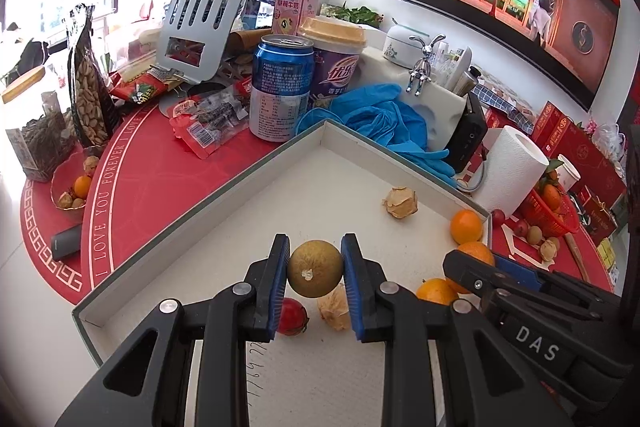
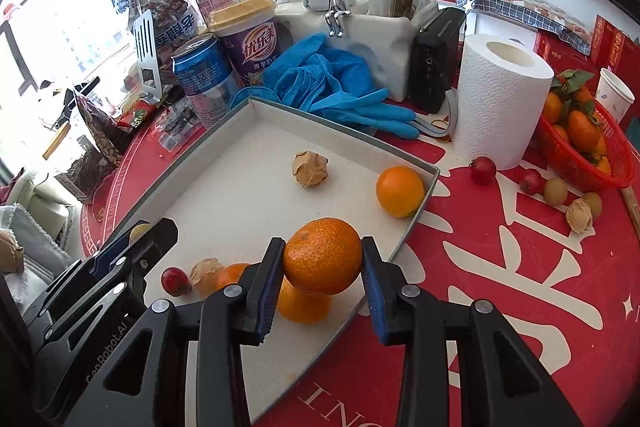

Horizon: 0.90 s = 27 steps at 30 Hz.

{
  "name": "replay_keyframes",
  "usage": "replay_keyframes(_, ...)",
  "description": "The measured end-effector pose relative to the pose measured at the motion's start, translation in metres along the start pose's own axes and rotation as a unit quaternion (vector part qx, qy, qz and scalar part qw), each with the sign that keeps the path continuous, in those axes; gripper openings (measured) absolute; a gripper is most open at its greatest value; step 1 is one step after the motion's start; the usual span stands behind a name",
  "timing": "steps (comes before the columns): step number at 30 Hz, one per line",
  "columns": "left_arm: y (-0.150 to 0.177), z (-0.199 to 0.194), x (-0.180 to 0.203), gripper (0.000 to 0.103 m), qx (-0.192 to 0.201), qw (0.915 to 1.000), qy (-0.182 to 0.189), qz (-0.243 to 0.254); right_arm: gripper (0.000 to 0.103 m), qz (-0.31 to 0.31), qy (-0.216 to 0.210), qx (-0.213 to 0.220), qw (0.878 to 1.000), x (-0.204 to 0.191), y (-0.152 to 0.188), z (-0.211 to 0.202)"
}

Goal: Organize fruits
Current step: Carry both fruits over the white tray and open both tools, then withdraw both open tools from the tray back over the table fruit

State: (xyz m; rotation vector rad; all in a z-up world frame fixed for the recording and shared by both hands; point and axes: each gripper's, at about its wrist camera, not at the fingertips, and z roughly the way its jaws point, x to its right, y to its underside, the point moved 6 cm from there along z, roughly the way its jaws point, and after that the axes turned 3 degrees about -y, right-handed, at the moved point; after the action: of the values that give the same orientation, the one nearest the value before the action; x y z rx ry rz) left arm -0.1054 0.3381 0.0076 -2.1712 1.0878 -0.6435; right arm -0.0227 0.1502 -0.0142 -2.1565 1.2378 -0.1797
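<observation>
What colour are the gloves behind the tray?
Bright blue gloves, clearest in the right wrist view, lying behind the tray.

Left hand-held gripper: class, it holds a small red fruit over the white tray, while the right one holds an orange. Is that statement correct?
Not quite. The left hand-held gripper holds a round olive-brown fruit, not a red one; the small red fruit lies in the white tray below it, as the left wrist view shows. The rest stands: the right hand-held gripper holds an orange.

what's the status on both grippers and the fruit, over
Left gripper shut on brown-green fruit over tray. Right gripper shut on tangerine above tray. Nothing in the way.
</observation>
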Motion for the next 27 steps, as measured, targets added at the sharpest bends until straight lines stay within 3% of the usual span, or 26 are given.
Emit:
replay_keyframes(3,0.0,0.0,0.0,0.029,-0.001,1.0,-0.001,0.0,0.039,-0.003,0.001,0.002,1.0,-0.001,-0.002,0.002)
replay_keyframes(5,0.0,0.0,-0.001,0.029,-0.001,1.0,-0.003,-0.001,0.044,-0.007,-0.002,0.005,1.0,-0.003,-0.004,0.0)
replay_keyframes(7,0.001,0.0,-0.001,0.038,-0.003,1.0,-0.004,-0.004,0.053,-0.007,-0.004,0.009,1.0,-0.003,-0.007,-0.002)
replay_keyframes(8,0.001,0.0,-0.002,0.05,-0.002,0.9999,-0.009,-0.007,0.057,-0.007,-0.004,0.012,1.0,-0.003,-0.008,-0.004)
replay_keyframes(9,0.0,-0.002,-0.005,0.062,0.002,0.9998,-0.015,-0.015,0.067,-0.006,-0.002,0.016,1.0,-0.002,-0.009,-0.006)
replay_keyframes(11,-0.003,-0.007,-0.012,0.077,0.015,0.9992,-0.018,-0.032,0.077,0.001,0.012,0.031,0.999,0.003,-0.013,-0.014)
replay_keyframes(13,-0.006,-0.013,-0.015,0.081,0.029,0.9986,-0.018,-0.04,0.103,0.014,0.017,0.044,0.999,0.014,-0.014,-0.022)
replay_keyframes(15,-0.006,-0.017,-0.011,0.081,0.036,0.9986,-0.011,-0.036,0.103,0.031,0.018,0.056,0.998,0.029,-0.013,-0.031)
replay_keyframes(19,-0.003,-0.02,0.007,0.081,0.037,0.9992,0.01,-0.015,0.103,0.058,0.068,0.058,0.994,0.072,-0.006,-0.041)
replay_keyframes(27,0.006,-0.03,0.042,0.081,0.051,0.9973,0.032,0.042,0.103,0.168,0.154,0.019,0.973,0.18,0.027,-0.039)
